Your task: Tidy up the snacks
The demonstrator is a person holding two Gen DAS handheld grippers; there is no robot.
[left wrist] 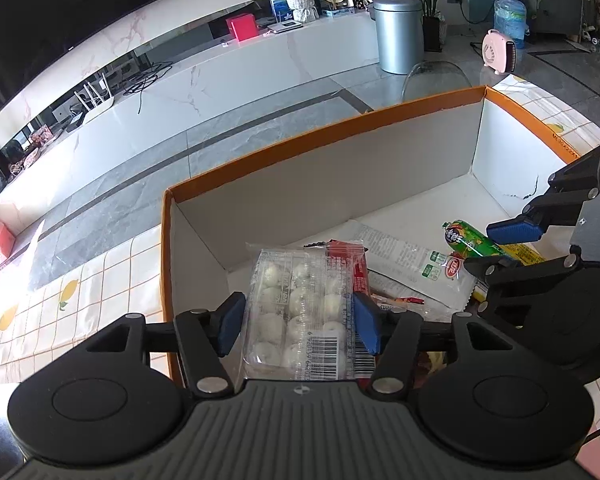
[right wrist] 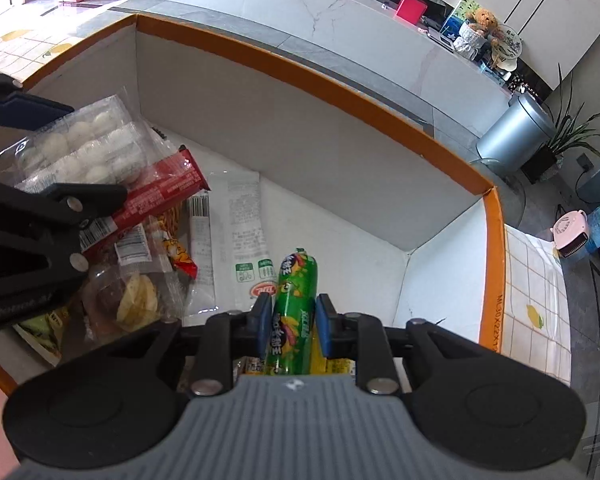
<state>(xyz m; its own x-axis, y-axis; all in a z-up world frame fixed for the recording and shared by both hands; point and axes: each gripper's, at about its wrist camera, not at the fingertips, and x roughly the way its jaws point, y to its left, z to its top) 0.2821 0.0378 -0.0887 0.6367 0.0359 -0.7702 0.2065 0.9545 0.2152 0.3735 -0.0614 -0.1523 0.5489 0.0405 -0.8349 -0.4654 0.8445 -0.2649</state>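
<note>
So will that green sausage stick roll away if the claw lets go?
Probably a bit. The green plastic-wrapped sausage stick is round like a tube, so it could roll sideways. It looks firm, since it sticks straight out of the right claw without drooping. Its shiny wrapper may be slippery, and the other packets nearby would likely stop it.

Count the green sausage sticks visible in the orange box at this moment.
1. The green sausage stick lies near the box's right end, gripped by the right claw. More could be hidden under the snack pile on the left.
</note>
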